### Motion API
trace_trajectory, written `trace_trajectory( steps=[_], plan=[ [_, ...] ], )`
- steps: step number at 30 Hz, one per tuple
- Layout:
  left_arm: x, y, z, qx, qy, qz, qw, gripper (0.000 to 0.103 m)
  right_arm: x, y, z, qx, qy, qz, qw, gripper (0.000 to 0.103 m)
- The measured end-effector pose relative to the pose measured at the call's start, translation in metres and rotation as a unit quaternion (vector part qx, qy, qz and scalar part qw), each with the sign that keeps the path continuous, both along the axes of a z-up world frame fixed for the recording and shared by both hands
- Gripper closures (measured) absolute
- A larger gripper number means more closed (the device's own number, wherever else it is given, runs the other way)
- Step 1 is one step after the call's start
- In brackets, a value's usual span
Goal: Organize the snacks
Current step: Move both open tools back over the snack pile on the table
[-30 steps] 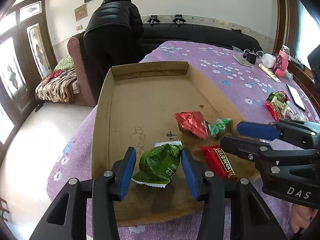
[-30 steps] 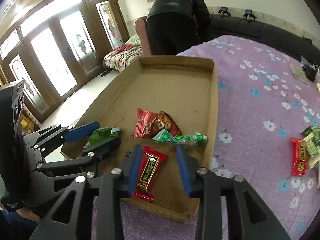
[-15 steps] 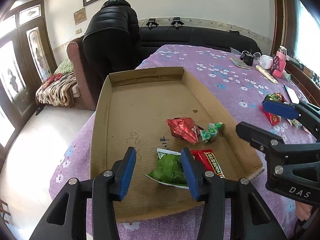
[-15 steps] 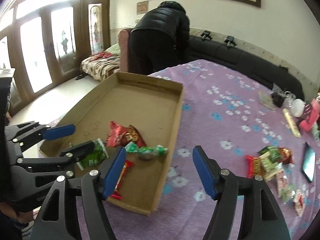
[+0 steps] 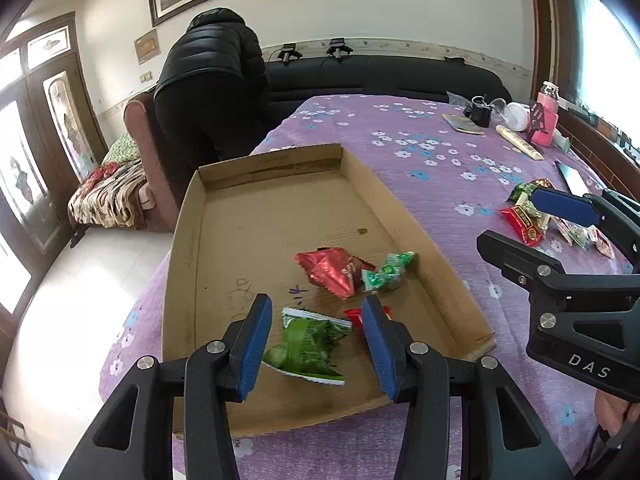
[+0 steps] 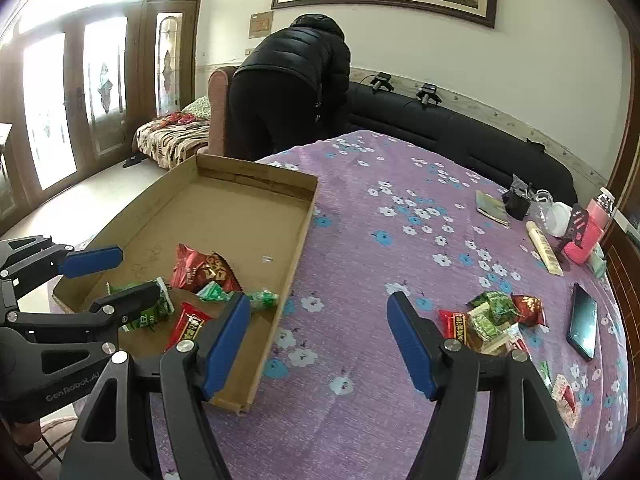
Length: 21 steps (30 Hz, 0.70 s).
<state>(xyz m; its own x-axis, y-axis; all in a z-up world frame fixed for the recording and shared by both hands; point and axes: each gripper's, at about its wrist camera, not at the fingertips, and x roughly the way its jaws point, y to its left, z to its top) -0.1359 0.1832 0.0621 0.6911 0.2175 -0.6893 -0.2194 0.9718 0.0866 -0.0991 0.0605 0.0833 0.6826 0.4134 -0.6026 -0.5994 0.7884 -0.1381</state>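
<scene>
A shallow cardboard tray [image 5: 188,248] [image 6: 298,236] lies on the purple flowered cloth. In it lie a green packet [image 5: 306,346] [image 6: 150,312], a red foil packet [image 5: 330,270] [image 6: 202,270], a green candy [image 5: 388,270] [image 6: 262,299] and a red bar [image 5: 354,316] [image 6: 188,326]. My left gripper [image 5: 316,344] is open above the green packet, apart from it. My right gripper [image 6: 318,342] is open wide and empty over the cloth, right of the tray. A pile of loose snacks [image 6: 494,318] [image 5: 532,216] lies further right.
A phone [image 6: 582,326], a pink bottle [image 6: 588,232], a white jar [image 6: 558,218], a long stick pack [image 6: 544,248] and a booklet [image 6: 492,208] lie at the cloth's far right. A person in black [image 6: 296,84] bends over beyond the tray, by a dark sofa [image 6: 460,136].
My left gripper let the green packet lie in the tray and drew back. My right gripper released the red bar, opened wide and swung right out of the tray.
</scene>
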Motion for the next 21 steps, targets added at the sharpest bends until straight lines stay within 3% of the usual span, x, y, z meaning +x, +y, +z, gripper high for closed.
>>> trace_trajectory(
  steps=[13, 21],
  plan=[
    [0.012, -0.033, 0.010, 0.012, 0.007, -0.031, 0.9994, 0.053, 0.013, -0.031, 0.005, 0.026, 0.012, -0.016, 0.999, 0.033],
    [0.031, -0.080, 0.017, 0.012, 0.015, -0.090, 0.9958, 0.047, 0.069, -0.115, 0.023, 0.096, 0.078, -0.053, 0.991, 0.033]
  ],
)
